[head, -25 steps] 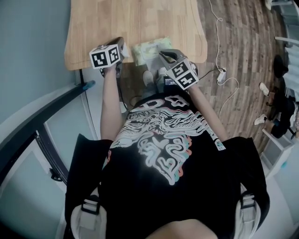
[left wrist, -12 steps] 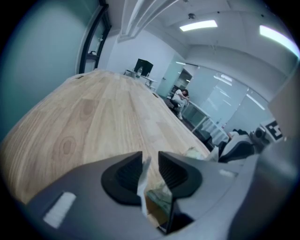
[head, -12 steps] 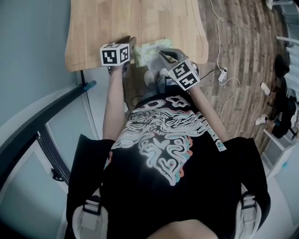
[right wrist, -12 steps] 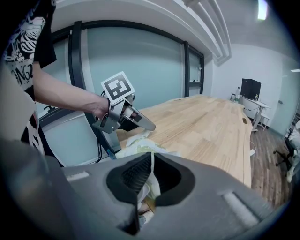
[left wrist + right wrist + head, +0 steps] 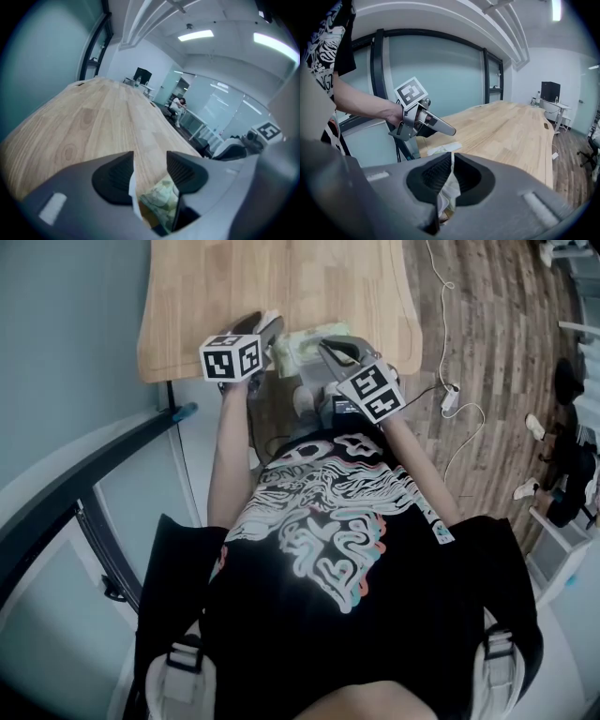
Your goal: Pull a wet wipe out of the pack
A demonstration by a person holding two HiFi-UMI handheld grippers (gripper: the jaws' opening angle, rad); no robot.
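— Wooden table (image 5: 281, 277) was bare over most of its top. Where did the inspector find the pack (image 5: 309, 341)?

— It lay flat just beside the near edge, on the person's side, with both tools over it.

— And the left gripper (image 5: 150, 158)?

— It had just been opening. Its jaws stood wide apart and gripped nothing. A thin white strip (image 5: 132, 187) ran along the inner face of one pad, and the pack's green print showed below the gap. Neither was pressed.

— And the right gripper (image 5: 451, 159)?

— Its jaws were closed on a pale sheet (image 5: 448, 185), crinkled, which rose from low between the pads. Whether that was a wipe or the wrapper's film could not be told.

— Progress, then?

— It was judged early to middle. No wipe was seen clear of the pack, so the pull itself appeared outstanding.

— Clearances?

— Ample bare board lay beyond the pack, and the space above it was open, so a draw upward or away had room. The risk sat at the near edge. The pack was close to it, with the person's torso and the floor (image 5: 487, 324) beyond, and a light pack could slide off or lift with the sheet. The two grippers were near each other, which left little room between them.
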